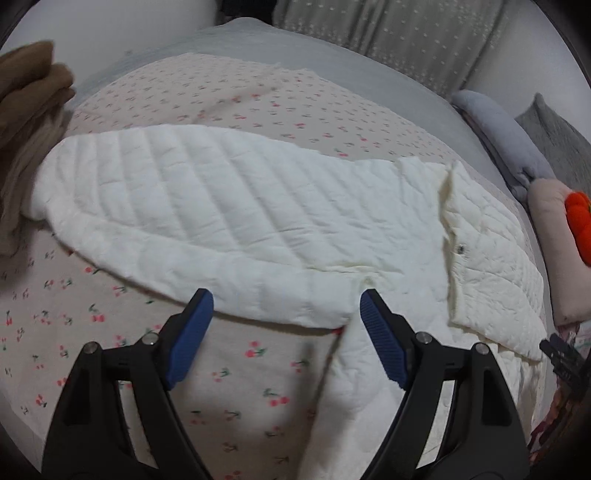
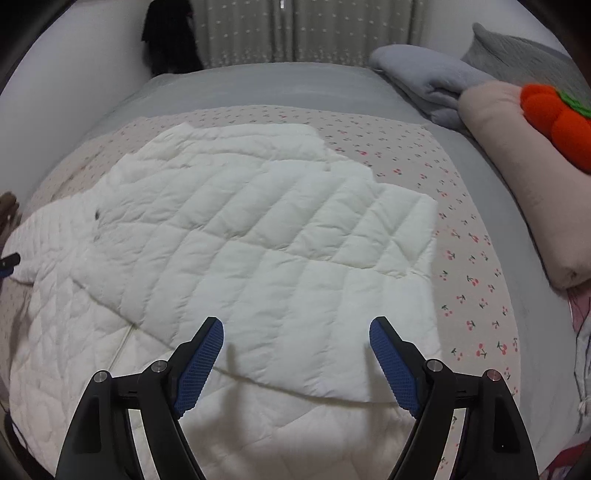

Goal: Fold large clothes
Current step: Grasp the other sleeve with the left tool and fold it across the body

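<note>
White quilted jacket (image 2: pixel 236 236) flat on cherry-print bedsheet (image 2: pixel 469 258), both tongs spread, curtains (image 2: pixel 306 29) behind.

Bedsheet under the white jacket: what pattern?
Pale pink bedsheet with small red cherries; clearest in the left wrist view.

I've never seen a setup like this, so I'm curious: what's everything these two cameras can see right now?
quilted jacket: one, white, spread flat on the cherry sheet, one sleeve folded across its body
cherry sheet: one, pale pink with red cherries, over the bed
grey bedcover: one, under the sheet
brown clothes: a pile, left edge of the bed
grey blanket: one, rolled, right side
pink pillow: one, right side
orange plush: one, on the pillow
curtain: pale, dotted, behind the bed
left gripper: black with blue pads, open
right gripper: same, open
</note>
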{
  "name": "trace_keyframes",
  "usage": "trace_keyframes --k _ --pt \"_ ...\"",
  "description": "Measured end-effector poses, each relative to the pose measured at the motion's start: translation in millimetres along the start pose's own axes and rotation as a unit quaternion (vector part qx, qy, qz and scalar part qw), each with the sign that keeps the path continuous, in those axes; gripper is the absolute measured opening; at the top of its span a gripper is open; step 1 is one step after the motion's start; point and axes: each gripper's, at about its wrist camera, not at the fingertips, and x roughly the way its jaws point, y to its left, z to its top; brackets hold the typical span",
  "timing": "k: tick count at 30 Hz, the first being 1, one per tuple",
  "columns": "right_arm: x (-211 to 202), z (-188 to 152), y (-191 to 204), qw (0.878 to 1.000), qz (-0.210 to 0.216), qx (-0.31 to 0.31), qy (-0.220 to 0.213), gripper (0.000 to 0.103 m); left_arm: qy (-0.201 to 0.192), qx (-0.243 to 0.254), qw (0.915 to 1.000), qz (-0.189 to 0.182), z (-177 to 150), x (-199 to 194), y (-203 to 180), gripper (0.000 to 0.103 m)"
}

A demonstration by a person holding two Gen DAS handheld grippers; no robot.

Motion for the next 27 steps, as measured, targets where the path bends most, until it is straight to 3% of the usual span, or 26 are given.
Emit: trace_keyframes --k 4,8,13,18,20,22,24,27 --pt "2.1 -4.9 14.9 1.000 -0.005 -0.027 0.005 0.083 0.001 -0.080 0.9961 0.035 -2.4 4.4 60.6 0.082" --pt "2.9 -14.4 15.5 1.000 -0.012 -0.020 0.015 0.083 -0.001 -0.123 0.9906 0.060 -5.9 12.1 99.0 0.082" --pt "3.1 -20.6 11.0 1.000 -0.011 -0.004 0.025 0.083 -0.014 -0.157 0.9865 0.044 -4.8 20.9 123.9 0.082" --pt "-4.9 -27.8 7.9 0.999 -0.017 0.016 0.023 0.083 -0.058 -0.187 0.9803 0.026 3.7 26.8 135.3 0.080" --pt "-8.3 -30.7 6.4 0.999 -0.009 0.025 0.021 0.083 -0.070 -0.190 0.9790 0.027 9.1 29.4 136.7 0.061" --pt "-9.7 -33.0 6.0 0.999 -0.003 0.030 0.023 0.084 -0.059 -0.184 0.9809 0.021 16.6 34.9 135.3 0.010" --pt "-10.6 -34.8 6.5 0.999 -0.004 0.029 0.023 0.084 -0.067 -0.172 0.9825 0.023 22.1 29.7 126.3 0.008" --pt "-10.6 -35.4 7.0 0.999 -0.006 0.026 0.022 0.084 -0.120 -0.126 0.9844 0.027 30.2 4.5 99.7 0.007"
